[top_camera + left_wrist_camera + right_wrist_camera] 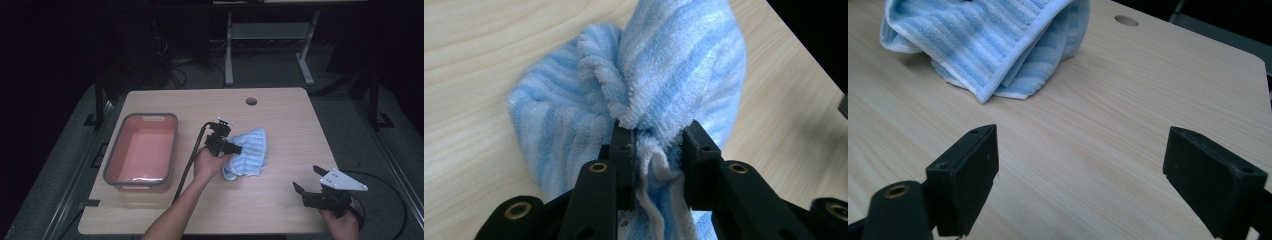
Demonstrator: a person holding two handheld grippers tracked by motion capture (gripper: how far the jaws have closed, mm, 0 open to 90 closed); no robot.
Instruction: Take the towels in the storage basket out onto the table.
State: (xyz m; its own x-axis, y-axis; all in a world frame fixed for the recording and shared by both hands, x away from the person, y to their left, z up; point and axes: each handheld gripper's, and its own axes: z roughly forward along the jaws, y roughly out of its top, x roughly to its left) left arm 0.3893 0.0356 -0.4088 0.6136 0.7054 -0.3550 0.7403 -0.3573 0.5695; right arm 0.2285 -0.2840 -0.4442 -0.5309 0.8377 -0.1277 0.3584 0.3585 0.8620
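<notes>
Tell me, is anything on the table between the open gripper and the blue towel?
No. In the right gripper view, bare wooden table lies between the right gripper and the towel.

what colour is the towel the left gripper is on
Light blue with paler blue-white stripes and a white hem: the towel, clearest in the left gripper view.

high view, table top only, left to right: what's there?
pink tub → left gripper → blue striped towel → right gripper
</notes>
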